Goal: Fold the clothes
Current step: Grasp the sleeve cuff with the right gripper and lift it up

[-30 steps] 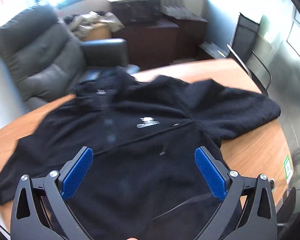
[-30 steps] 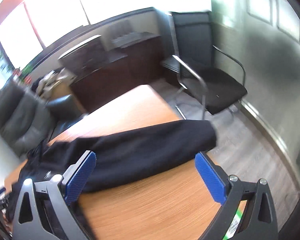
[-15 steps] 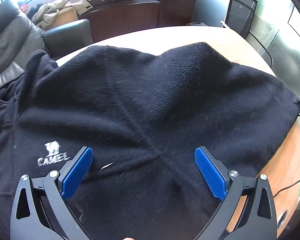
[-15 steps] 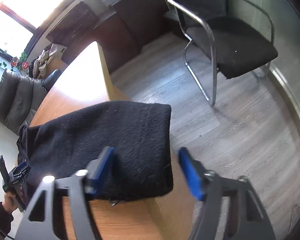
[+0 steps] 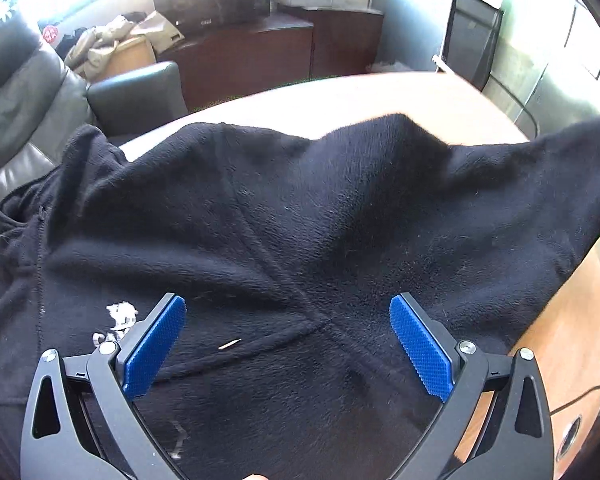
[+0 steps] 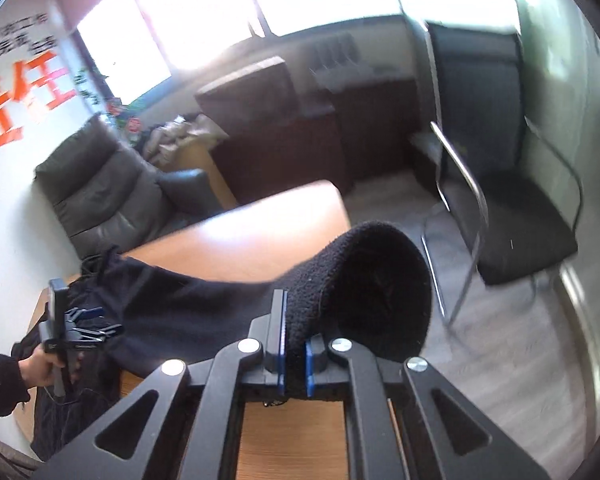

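A black fleece jacket [image 5: 300, 220] with a white chest logo [image 5: 118, 320] lies spread on the wooden table [image 5: 560, 320]. My left gripper [image 5: 288, 344] is open and empty, hovering just above the jacket near its shoulder seam. My right gripper [image 6: 294, 344] is shut on the cuff of the jacket's sleeve [image 6: 364, 280] and holds it lifted above the table [image 6: 260, 224]; the open cuff faces the camera. The left gripper also shows in the right wrist view [image 6: 84, 320], held by a hand over the jacket's body.
A grey leather armchair [image 5: 24, 120] stands behind the table on the left. A dark cabinet [image 5: 244, 56] lines the back wall. A black metal-frame chair [image 6: 512, 216] stands on the floor to the right of the table. A cable [image 5: 580, 396] lies on the table's right edge.
My right gripper has closed on the sleeve cuff and lifted it off the table. The sleeve now rises at the right in the left wrist view. My left gripper stays open over the jacket.
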Available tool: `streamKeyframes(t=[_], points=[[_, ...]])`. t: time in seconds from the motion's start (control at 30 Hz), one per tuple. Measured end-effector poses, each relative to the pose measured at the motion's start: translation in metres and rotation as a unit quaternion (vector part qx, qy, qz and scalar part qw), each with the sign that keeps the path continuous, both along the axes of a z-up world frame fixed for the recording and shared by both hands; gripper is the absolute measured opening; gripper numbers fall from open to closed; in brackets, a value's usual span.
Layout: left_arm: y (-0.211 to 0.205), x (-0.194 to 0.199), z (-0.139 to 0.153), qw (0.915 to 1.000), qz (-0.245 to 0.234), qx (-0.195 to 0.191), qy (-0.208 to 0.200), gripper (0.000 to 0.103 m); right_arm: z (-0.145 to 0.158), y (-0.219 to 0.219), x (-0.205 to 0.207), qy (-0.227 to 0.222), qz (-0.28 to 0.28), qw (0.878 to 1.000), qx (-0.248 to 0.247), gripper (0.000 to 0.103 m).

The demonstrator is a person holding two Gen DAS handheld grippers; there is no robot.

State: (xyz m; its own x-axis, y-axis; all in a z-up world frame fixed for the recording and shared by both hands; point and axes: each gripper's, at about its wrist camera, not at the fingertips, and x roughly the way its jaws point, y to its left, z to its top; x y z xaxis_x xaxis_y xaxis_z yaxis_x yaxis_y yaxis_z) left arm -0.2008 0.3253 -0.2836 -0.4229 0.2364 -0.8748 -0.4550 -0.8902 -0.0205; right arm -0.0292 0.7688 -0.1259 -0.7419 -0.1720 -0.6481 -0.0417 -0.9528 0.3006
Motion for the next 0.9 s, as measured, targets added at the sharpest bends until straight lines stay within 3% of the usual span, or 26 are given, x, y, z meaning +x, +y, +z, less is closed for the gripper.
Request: streamKeyframes(t=[0.27,0.4,0.57,0.67,0.77,0.9], points=[[-0.054,0.03,0.013,0.9976,-0.047,0.046,0.022,0.103,0.112,-0.18,-0.005,0.097,0.131,0.986,0.038,0.006],[-0.088,0.048,0.021,0.995,-0.071,0.06,0.036,0.103,0.142,-0.261,-0.013,0.112,0.17,0.977,0.061,0.006],[-0.145,0.061,0.004,0.9952,-0.095,0.025,0.008,0.103,0.152,-0.357,-0.026,0.124,0.209,0.968,0.066,0.006],[-0.155,0.061,-0.012,0.9927,-0.117,0.008,0.031,0.103,0.152,-0.419,-0.04,0.12,0.231,0.963,0.07,0.006],[-0.165,0.066,-0.008,0.9917,-0.122,0.025,0.031,0.103,0.151,-0.48,-0.056,0.115,0.256,0.956,0.084,0.006],[-0.217,0.08,0.016,0.9899,-0.102,0.063,0.074,0.103,0.131,-0.547,-0.08,0.093,0.285,0.95,0.091,0.006]])
